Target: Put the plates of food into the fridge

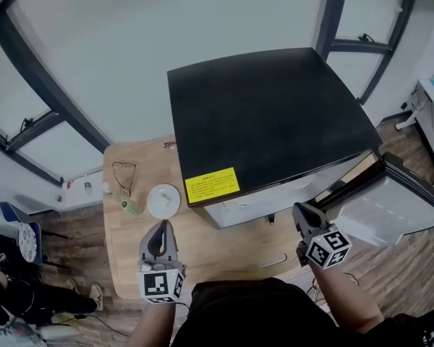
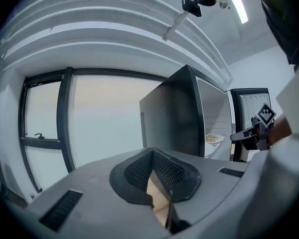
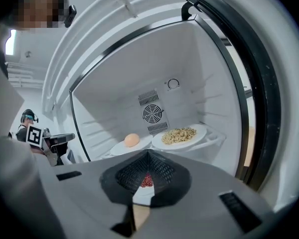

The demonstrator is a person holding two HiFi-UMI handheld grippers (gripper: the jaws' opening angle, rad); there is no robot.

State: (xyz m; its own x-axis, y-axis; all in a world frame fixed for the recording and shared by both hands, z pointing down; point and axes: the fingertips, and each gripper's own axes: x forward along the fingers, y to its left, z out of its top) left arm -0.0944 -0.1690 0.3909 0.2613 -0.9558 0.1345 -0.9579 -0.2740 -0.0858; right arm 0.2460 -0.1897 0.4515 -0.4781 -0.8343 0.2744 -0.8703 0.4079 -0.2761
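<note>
Plates of food (image 3: pixel 178 135) in the fridge (image 3: pixel 189 83): judged stiff, breakable and slick-glazed; take by the rim. Left gripper (image 2: pixel 152 158) and right gripper (image 3: pixel 148 158) are closed, empty.

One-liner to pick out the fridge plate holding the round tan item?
Inside the open white fridge, below the round rear fan vent, two white plates sit side by side. It is the left plate, carrying one smooth tan ball; the right plate holds a pale crumbly heap.
</note>
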